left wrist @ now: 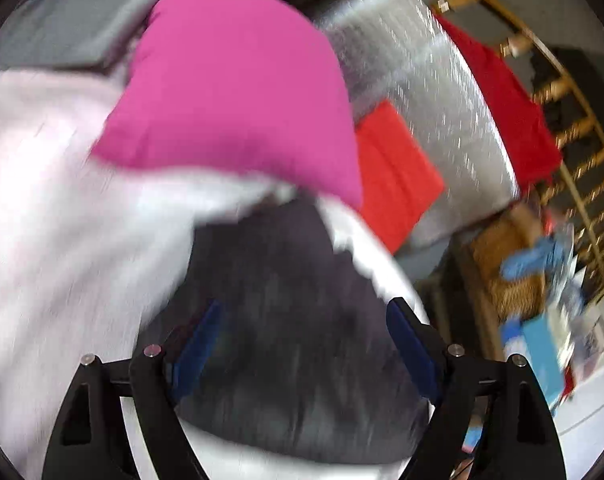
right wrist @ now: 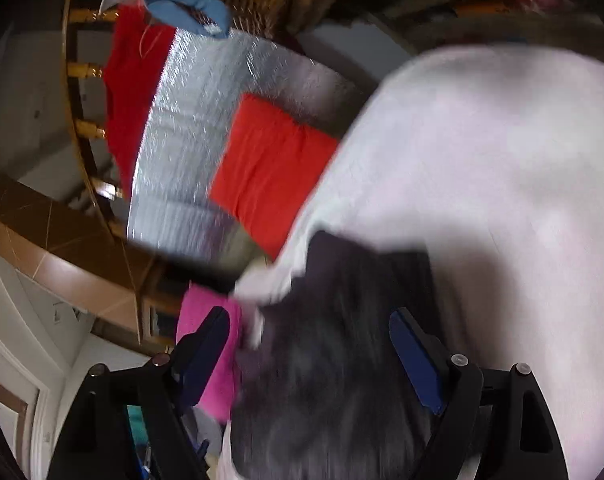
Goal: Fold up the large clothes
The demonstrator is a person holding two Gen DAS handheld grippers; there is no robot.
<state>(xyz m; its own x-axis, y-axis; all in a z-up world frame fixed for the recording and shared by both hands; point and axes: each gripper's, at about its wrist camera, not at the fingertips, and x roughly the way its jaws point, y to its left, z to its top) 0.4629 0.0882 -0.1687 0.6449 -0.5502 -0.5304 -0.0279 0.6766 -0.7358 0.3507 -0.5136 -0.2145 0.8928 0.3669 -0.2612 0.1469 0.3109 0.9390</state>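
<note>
- Both grippers stand with jaws wide, nothing pinched: the left gripper (left wrist: 302,344) and the right gripper (right wrist: 308,356) each frame a dark grey garment (left wrist: 286,320) lying just ahead of the pads, apart from them.
- The dark garment (right wrist: 334,360) sits low and near, partly under a pale pink cloth (left wrist: 50,200) that spreads over most of the left in the left view and the right in the right view (right wrist: 482,168).
- A magenta piece (left wrist: 238,92) rides on top of the pale cloth, far of the dark one; in the right view it shows beside the left jaw (right wrist: 210,352).
- Step in hand, as judged: taking a fresh hold. Best to close on one clean edge of a single layer, each gripper at a separate corner, so the pale cloth is not caught along.
- Blur hides hems and seams; which edge is which cannot be told.
- Open room lies far right on the silver mat (left wrist: 430,80), bare beyond a folded orange-red piece (left wrist: 394,176); a red cloth (left wrist: 510,96) hangs at its far edge by a wooden rail (left wrist: 574,128), which bounds any sweep.
</note>
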